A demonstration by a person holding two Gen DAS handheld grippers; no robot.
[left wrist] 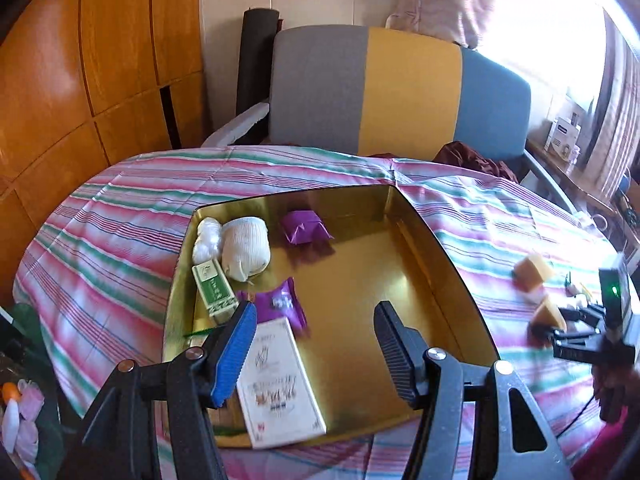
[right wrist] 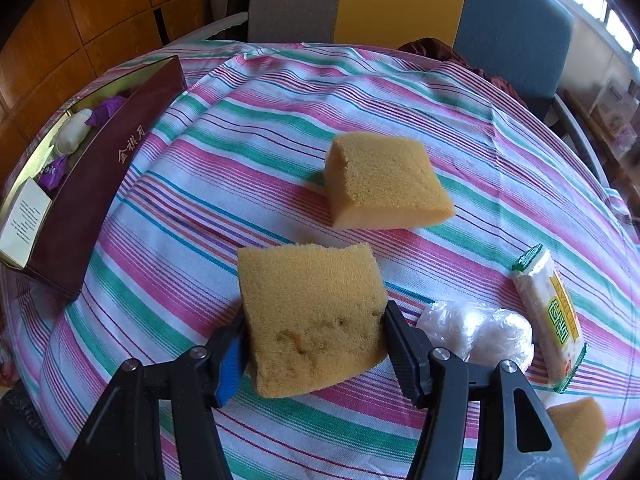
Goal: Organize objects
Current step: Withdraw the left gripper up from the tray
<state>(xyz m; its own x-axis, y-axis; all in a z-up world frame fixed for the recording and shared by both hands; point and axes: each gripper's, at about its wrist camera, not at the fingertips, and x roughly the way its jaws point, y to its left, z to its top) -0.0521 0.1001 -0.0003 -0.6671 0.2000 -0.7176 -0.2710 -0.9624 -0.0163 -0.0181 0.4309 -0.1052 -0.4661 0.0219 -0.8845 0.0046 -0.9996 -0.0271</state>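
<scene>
My left gripper [left wrist: 316,312] is open over a gold-lined box [left wrist: 360,280], with nothing between its fingers. Inside the box lie a white carton [left wrist: 280,380], a green packet [left wrist: 214,288], a white roll [left wrist: 245,248], a white bundle [left wrist: 206,238] and two purple wrappers [left wrist: 304,226]. My right gripper [right wrist: 314,316] is shut on a yellow sponge [right wrist: 312,280] just above the striped cloth. A second sponge [right wrist: 384,180] lies farther off and a third [right wrist: 580,428] is at the lower right. The box's maroon wall [right wrist: 100,184] stands to the left.
A plastic-wrapped white ball [right wrist: 480,332] and a green-ended packet [right wrist: 552,312] lie right of the held sponge. The round table wears a striped cloth [left wrist: 120,220]. Behind it stand a grey, yellow and blue chair [left wrist: 400,92] and wooden panelling [left wrist: 80,80].
</scene>
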